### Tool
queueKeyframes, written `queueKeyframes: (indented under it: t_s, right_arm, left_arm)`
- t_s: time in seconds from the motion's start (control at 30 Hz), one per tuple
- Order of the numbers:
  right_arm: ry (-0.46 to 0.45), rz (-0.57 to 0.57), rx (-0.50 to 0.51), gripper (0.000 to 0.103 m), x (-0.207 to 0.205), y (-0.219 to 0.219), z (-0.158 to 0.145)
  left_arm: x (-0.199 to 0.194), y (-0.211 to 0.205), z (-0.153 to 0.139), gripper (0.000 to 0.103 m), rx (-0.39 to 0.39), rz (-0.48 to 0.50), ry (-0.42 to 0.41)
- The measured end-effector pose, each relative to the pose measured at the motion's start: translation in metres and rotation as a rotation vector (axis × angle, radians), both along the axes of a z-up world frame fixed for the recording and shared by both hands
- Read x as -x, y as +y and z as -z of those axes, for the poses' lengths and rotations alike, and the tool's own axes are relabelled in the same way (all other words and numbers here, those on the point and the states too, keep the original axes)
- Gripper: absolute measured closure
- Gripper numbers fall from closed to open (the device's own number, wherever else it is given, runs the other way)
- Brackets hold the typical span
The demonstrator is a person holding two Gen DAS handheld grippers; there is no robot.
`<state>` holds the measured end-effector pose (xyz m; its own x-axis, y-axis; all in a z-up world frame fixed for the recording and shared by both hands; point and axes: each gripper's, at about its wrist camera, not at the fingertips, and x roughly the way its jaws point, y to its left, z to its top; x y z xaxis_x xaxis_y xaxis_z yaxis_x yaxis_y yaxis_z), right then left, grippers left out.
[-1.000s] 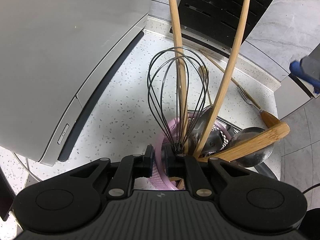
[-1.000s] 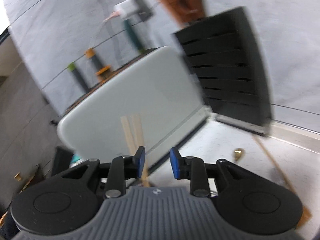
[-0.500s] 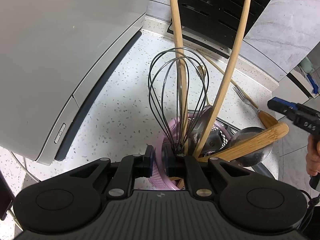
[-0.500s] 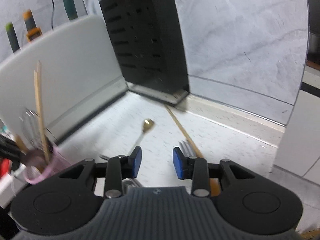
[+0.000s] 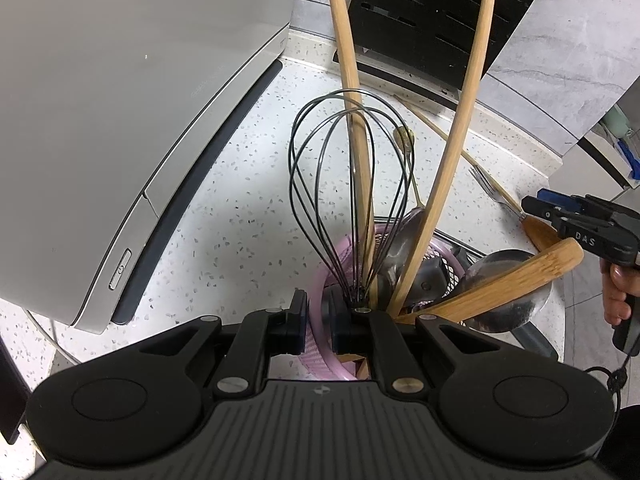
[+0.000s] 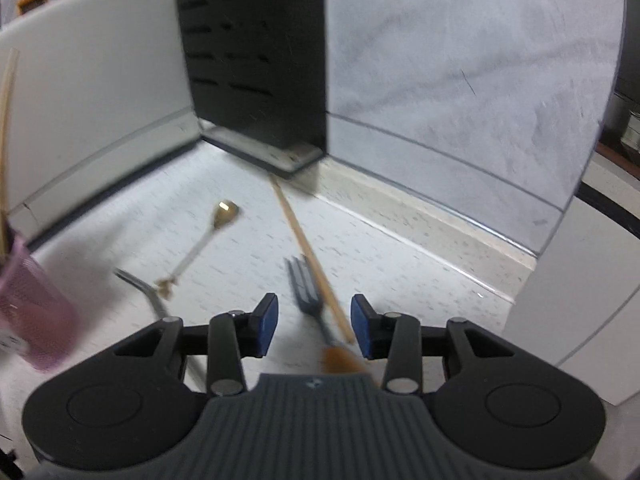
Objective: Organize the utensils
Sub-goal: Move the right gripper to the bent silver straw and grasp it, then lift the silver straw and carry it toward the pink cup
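Note:
My left gripper (image 5: 318, 320) is shut on the near rim of the pink mesh utensil cup (image 5: 316, 280), also seen in the right wrist view (image 6: 32, 312). The cup holds a black wire whisk (image 5: 352, 184), two long wooden sticks (image 5: 460, 128), a wooden spatula (image 5: 500, 280) and metal spoons. My right gripper (image 6: 314, 320) is open and low over a fork with a wooden handle (image 6: 306, 288), its tines between the jaws. A single chopstick (image 6: 304, 248) lies beside the fork. A small gold spoon (image 6: 200, 244) lies to the left.
A grey-white appliance (image 5: 120, 100) fills the left side of the speckled counter (image 5: 240, 208). A black slotted rack (image 6: 256, 52) stands at the back against the marble wall. A white cabinet side (image 6: 580, 280) bounds the right.
My right gripper swung down and right from the appliance to the counter, opened wider, and now straddles the fork. My left gripper stays shut on the cup rim.

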<state>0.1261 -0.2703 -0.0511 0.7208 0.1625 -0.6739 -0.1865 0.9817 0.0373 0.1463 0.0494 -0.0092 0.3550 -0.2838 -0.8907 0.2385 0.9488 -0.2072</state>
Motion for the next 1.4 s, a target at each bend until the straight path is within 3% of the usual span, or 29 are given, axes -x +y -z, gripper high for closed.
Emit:
queueKeyframes:
  t_s: [0.1, 0.2, 0.37, 0.5, 0.6, 0.93, 1.4]
  right_arm:
    - [0.016, 0.026, -0.053, 0.064, 0.000, -0.011, 0.002]
    - [0.032, -0.036, -0.094, 0.064, 0.006, -0.006, 0.000]
    - [0.067, -0.252, -0.001, 0.066, 0.020, 0.033, 0.009]
    - [0.082, -0.372, 0.044, 0.079, 0.028, 0.057, 0.016]
    - [0.085, -0.380, 0.078, 0.088, 0.026, 0.063, 0.019]
    - [0.132, -0.356, 0.118, 0.099, 0.030, 0.059, 0.016]
    - [0.235, -0.389, 0.156, 0.099, 0.068, 0.025, 0.012]
  left_arm:
    - [0.000, 0.001, 0.000, 0.091, 0.001, 0.002, 0.000]
    - [-0.001, 0.000, 0.000, 0.091, -0.002, 0.003, -0.001]
    - [0.000, 0.000, -0.001, 0.091, 0.000, 0.000, 0.001]
    - [-0.001, 0.001, 0.000, 0.091, 0.003, 0.000, 0.001]
    - [-0.001, 0.001, 0.000, 0.091, 0.003, 0.002, 0.001]
    - [-0.001, 0.001, 0.000, 0.091, 0.003, 0.001, 0.000]
    - [-0.001, 0.002, 0.000, 0.091, 0.007, 0.005, 0.001]
